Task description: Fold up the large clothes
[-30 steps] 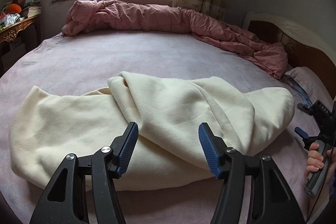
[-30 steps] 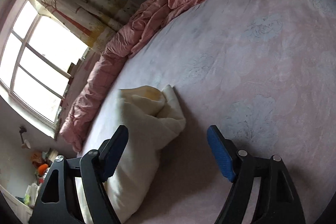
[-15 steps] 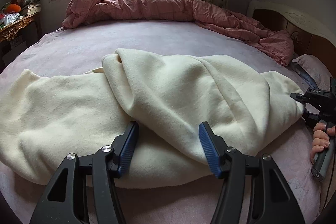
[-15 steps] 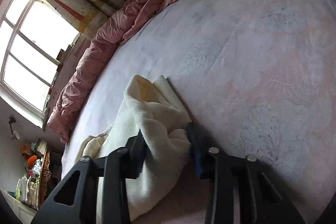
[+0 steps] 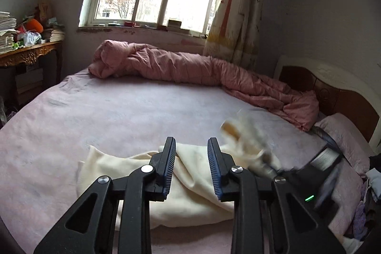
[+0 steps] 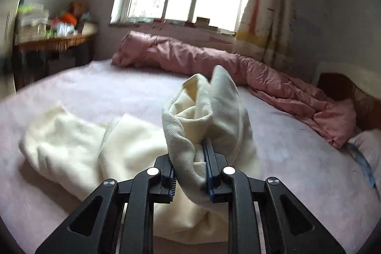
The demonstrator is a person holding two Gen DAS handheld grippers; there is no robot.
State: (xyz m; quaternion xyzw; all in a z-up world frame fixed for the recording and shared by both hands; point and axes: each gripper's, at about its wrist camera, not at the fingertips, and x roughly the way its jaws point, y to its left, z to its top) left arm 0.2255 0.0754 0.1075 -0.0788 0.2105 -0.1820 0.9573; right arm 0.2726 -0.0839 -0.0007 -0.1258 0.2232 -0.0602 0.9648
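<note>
The cream garment [image 6: 133,142] lay bunched on the pink bed [image 5: 119,111], lower centre of both frames. The right claw [image 6: 190,173] was closing, pinching a raised fold of it. The left claw [image 5: 191,168] was closing too, its narrow gap holding no cloth I could make out.

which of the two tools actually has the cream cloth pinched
The right tool: a bunch of cream garment is wedged between its closing pads. The left tool is also closing, but the cloth only lies beyond its pads.
</note>
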